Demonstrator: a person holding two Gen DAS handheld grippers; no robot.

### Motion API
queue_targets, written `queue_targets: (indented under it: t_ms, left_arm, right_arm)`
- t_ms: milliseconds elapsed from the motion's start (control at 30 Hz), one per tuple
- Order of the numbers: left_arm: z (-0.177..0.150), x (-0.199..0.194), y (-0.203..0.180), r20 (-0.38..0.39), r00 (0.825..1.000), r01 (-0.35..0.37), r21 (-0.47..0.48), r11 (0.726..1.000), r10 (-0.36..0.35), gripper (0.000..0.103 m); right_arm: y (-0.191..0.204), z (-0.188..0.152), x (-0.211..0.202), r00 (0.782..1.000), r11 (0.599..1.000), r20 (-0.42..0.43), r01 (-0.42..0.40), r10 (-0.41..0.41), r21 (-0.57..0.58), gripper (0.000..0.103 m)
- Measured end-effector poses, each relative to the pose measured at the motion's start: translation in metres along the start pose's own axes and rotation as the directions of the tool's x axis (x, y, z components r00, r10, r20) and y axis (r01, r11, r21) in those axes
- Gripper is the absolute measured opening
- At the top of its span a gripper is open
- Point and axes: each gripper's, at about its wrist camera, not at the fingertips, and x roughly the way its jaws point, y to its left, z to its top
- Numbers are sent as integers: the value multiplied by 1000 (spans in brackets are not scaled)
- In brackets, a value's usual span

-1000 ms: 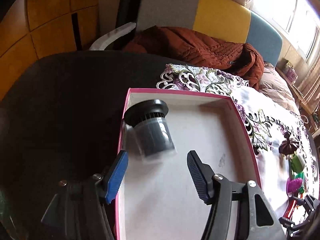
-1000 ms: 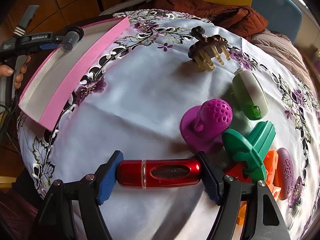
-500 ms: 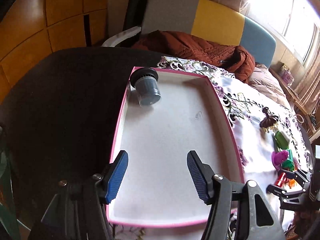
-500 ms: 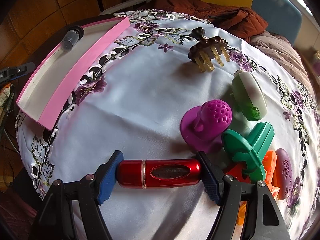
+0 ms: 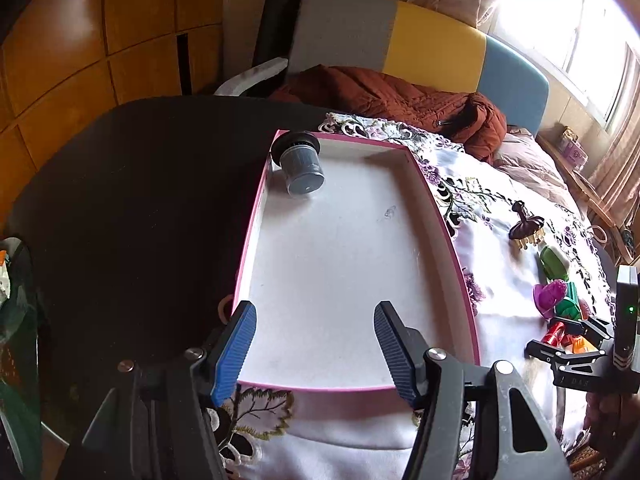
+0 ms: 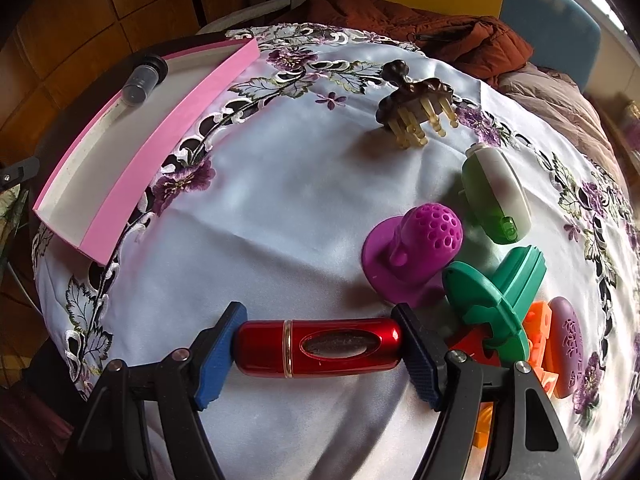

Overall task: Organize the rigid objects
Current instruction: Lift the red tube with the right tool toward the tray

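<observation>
A dark round surface (image 5: 120, 200) carries a white embroidered tablecloth (image 6: 280, 208) with purple flowers over its right part. On the cloth sit a pink-walled tray (image 6: 168, 136), a brown scalp comb (image 6: 416, 108), a green-and-white case (image 6: 496, 196), a purple perforated stopper (image 6: 412, 252), a green plastic piece (image 6: 496, 300) and orange blocks (image 6: 536, 332).

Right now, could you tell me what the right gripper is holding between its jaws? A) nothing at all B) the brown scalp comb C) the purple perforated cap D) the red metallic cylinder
D: in the right wrist view, the right gripper has its jaws pressed on both ends of the red metallic cylinder, while the purple perforated cap and brown scalp comb lie free on the tablecloth.
</observation>
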Motion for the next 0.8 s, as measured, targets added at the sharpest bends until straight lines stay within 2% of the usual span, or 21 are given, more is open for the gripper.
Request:
queue_targets:
  t_ms: [467, 800]
  left_arm:
    - [-5, -1, 15, -2, 1000, 0, -26, 1000, 0, 62]
    - [-5, -1, 23, -6, 1000, 1, -44, 999, -1, 63]
  right_arm:
    - [10, 10, -10, 998, 999, 55, -15, 12, 44, 74]
    - [55, 57, -27, 983, 997, 169, -76, 71, 21, 74]
